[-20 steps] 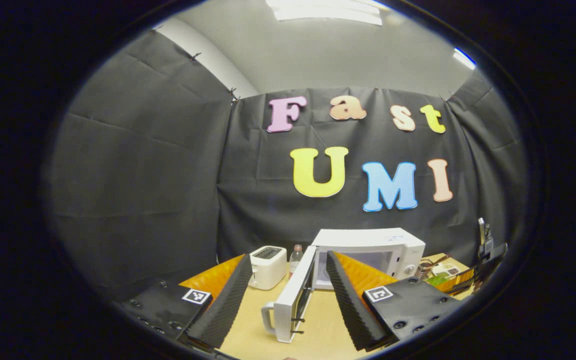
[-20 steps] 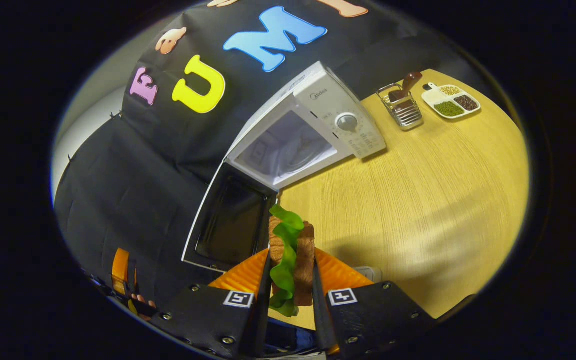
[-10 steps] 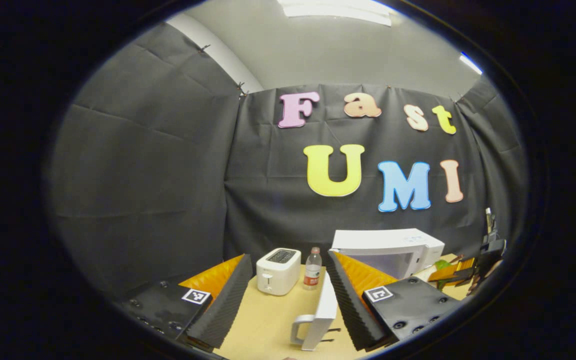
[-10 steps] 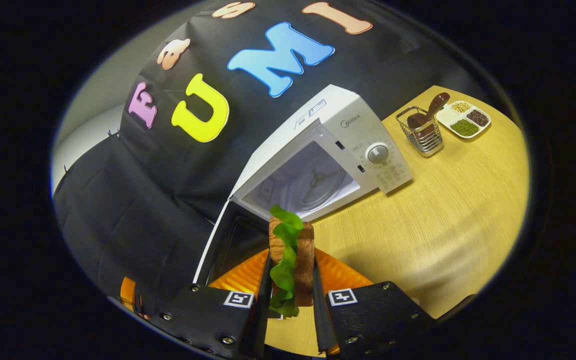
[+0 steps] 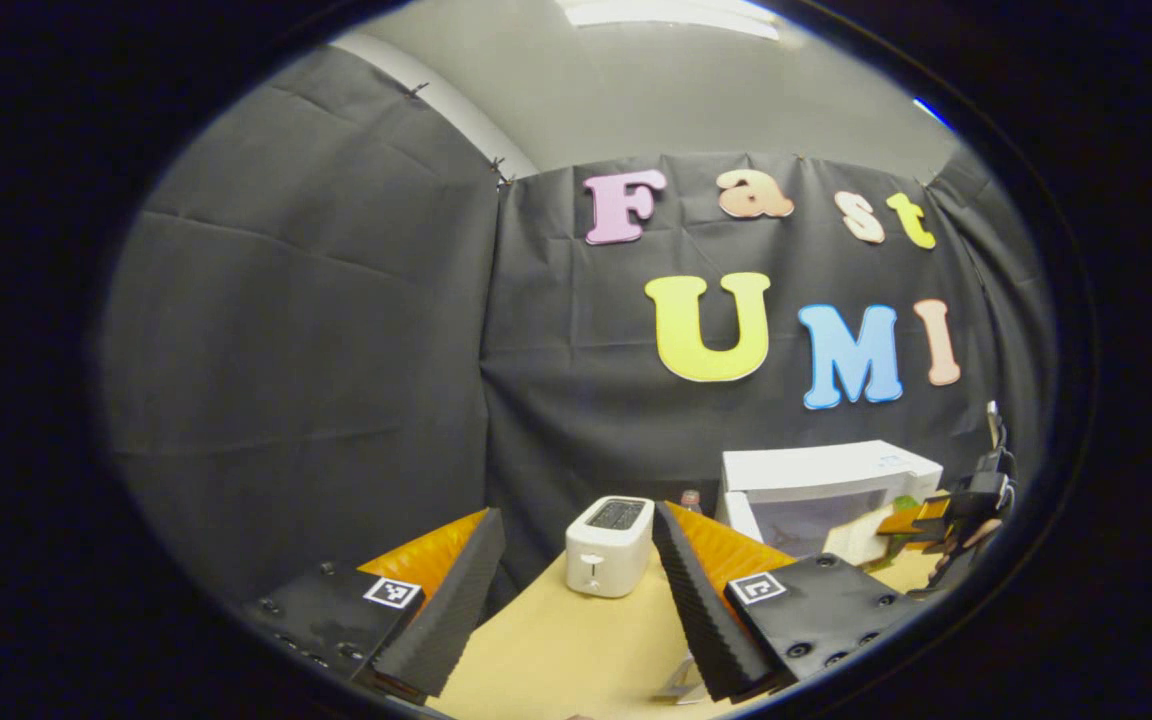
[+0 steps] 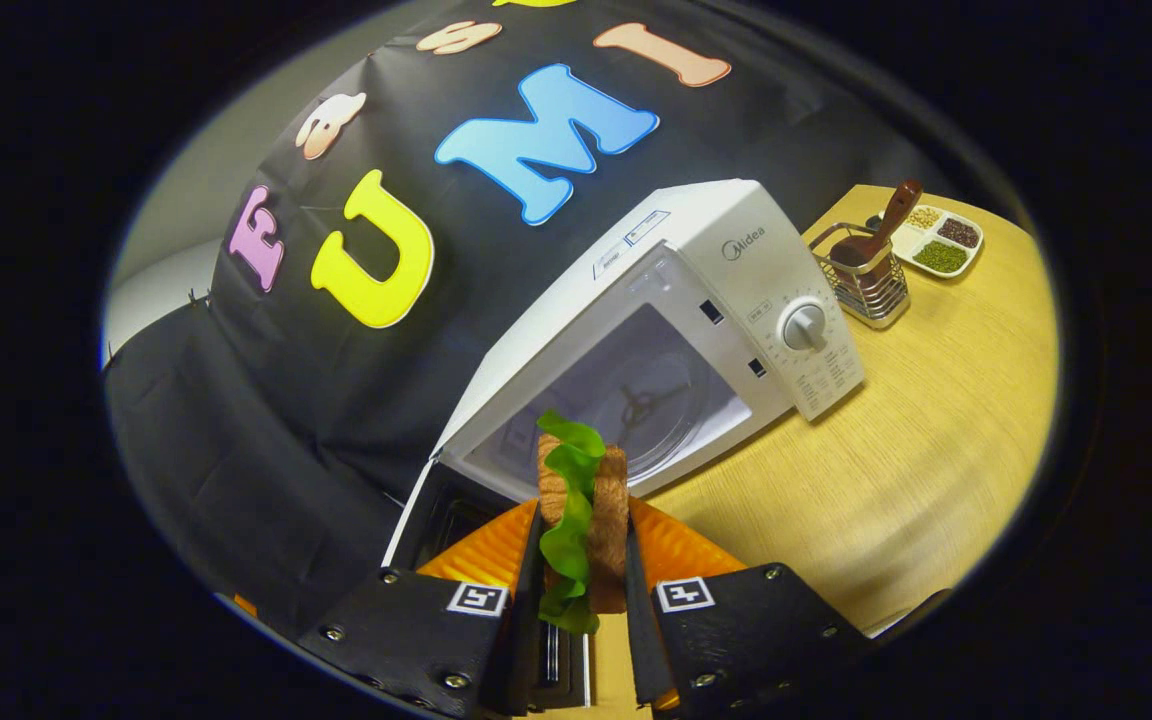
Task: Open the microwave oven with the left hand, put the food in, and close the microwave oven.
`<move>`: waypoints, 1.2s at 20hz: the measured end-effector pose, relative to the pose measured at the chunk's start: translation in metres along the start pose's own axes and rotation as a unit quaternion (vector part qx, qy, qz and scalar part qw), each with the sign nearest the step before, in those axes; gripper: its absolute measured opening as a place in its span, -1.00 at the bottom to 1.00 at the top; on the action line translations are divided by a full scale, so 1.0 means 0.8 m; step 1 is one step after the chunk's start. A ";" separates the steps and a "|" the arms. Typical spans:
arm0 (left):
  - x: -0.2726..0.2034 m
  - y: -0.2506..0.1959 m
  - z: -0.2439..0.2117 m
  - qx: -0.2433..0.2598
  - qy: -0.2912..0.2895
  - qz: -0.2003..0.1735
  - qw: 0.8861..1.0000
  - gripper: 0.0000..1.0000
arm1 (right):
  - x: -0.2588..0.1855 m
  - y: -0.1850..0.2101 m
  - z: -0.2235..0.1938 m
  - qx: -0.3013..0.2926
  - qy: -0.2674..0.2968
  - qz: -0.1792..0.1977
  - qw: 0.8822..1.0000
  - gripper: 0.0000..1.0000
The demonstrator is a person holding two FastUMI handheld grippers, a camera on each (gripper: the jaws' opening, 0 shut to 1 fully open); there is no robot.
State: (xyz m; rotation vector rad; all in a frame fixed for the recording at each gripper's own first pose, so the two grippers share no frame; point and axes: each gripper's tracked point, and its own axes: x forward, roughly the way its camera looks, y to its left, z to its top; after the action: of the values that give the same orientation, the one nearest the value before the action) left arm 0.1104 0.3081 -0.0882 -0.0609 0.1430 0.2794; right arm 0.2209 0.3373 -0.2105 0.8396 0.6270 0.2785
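Microwave oven (image 6: 676, 330) stands on the wooden table (image 6: 936, 450) against the black cloth wall, its door (image 6: 446, 515) swung wide open to the left and its cavity (image 6: 636, 405) exposed, with the turntable hub visible inside. The right gripper (image 6: 581, 560) is clamped on the food, a sandwich (image 6: 586, 510) of two brown bread slices with green lettuce between, both fingers pressing on its sides. The sandwich is held upright just in front of the oven's opening, above the table and not yet inside the cavity. To the right of the oven's control panel, a wire basket (image 6: 871, 285) holds a brown-handled utensil, and beyond it lies a white divided tray (image 6: 941, 240) of grains.

In the left gripper view, the left gripper (image 5: 576, 590) hangs with its fingers spread apart and nothing between them, above the table. A white toaster (image 5: 608, 545) stands between its fingers farther back. The oven appears at right (image 5: 826, 485), with the right gripper (image 5: 936, 520) at its open front.
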 end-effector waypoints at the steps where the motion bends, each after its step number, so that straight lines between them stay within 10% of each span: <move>1: 0.004 0.006 -0.001 -0.003 0.002 0.002 1.000 0.90 | 0.009 0.004 0.004 -0.003 -0.013 0.002 1.000 -0.22; 24: 0.022 0.075 -0.071 0.022 0.068 0.063 0.995 0.94 | 0.224 -0.063 0.022 0.005 -0.097 -0.060 0.993 -0.22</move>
State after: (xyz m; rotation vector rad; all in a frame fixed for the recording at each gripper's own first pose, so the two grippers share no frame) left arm 0.1028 0.3657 -0.1490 -0.0269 0.2886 0.3973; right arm 0.3721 0.3778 -0.3125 0.8232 0.4943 0.0822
